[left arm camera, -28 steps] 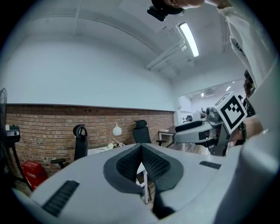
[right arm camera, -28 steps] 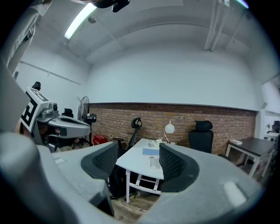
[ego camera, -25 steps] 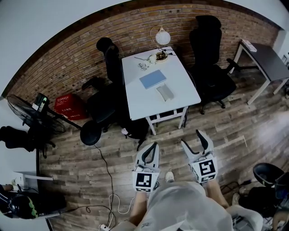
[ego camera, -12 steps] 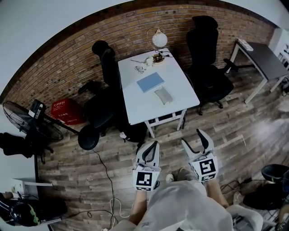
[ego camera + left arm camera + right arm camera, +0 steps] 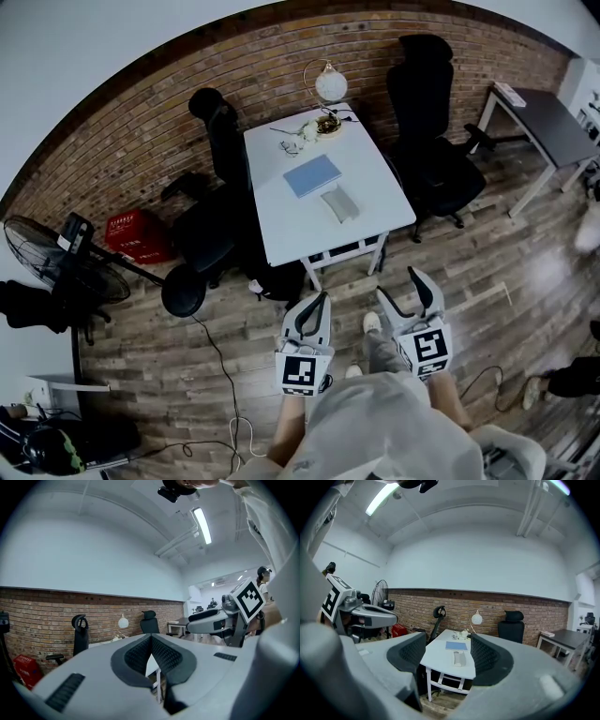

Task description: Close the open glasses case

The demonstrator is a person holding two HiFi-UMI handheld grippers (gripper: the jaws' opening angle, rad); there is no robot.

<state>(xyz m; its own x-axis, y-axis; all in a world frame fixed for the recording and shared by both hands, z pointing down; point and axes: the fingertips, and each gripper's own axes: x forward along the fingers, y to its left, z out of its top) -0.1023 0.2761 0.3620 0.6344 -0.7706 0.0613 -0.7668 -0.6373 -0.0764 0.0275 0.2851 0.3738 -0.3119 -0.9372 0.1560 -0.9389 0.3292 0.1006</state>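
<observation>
Seen from the head view, the left gripper [image 5: 321, 303] and the right gripper [image 5: 400, 286] hang side by side over a wooden plank floor [image 5: 450, 272]. The white rectangular table [image 5: 281, 220] stands ahead of their tips, well apart from both.

The light grey oblong glasses case [image 5: 339, 202] lies on that table, on the half nearer the jaws. A flat pale blue notebook [image 5: 313, 175] sits just beyond it, and a white globe desk lamp [image 5: 330, 84] stands at the far edge by the red brick wall [image 5: 141, 122]. The case is too small here to tell how its lid stands.

The right gripper view shows this gripper's two dark ribbed pads set wide apart with nothing held. The table, the notebook and the case are framed in the gap between them, far ahead.

The left gripper view tells something the head view barely shows: its pads meet at their tips, leaving only a thin wedge lower down, and grip nothing. Through that wedge only a sliver of white table and its leg shows, and the case is not visible there. The lamp and a black high-backed office chair [image 5: 149, 621] appear above the jaws, with the right gripper off to the jaws' right
</observation>
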